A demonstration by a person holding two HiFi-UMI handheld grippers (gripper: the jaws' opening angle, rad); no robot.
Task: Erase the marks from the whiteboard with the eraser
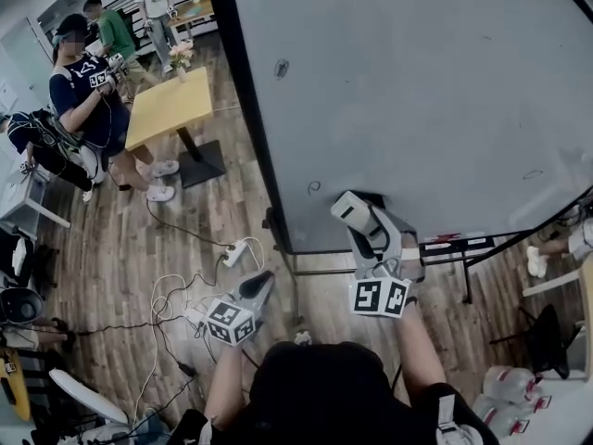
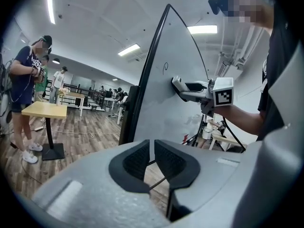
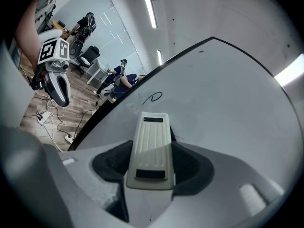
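Observation:
A big whiteboard (image 1: pixel 417 91) stands upright and carries small dark marks: a scribble (image 1: pixel 281 67), a loop (image 1: pixel 314 186) and a stroke (image 1: pixel 532 173). My right gripper (image 1: pixel 359 219) is shut on a cream ribbed eraser (image 1: pixel 349 209), which rests against the board near its lower edge, right of the loop. In the right gripper view the eraser (image 3: pixel 152 146) sits between the jaws, with the loop mark (image 3: pixel 153 97) ahead of it. My left gripper (image 1: pixel 262 284) hangs lower left, off the board. Its pads (image 2: pixel 137 158) are together with nothing between them.
A yellow table (image 1: pixel 171 105) stands left of the board's black edge (image 1: pixel 246 109). People (image 1: pixel 88 100) stand at the far left. A power strip (image 1: pixel 234 251) and cables lie on the wooden floor. The board's stand (image 1: pixel 459 248) and a black chair (image 1: pixel 547 336) are at the right.

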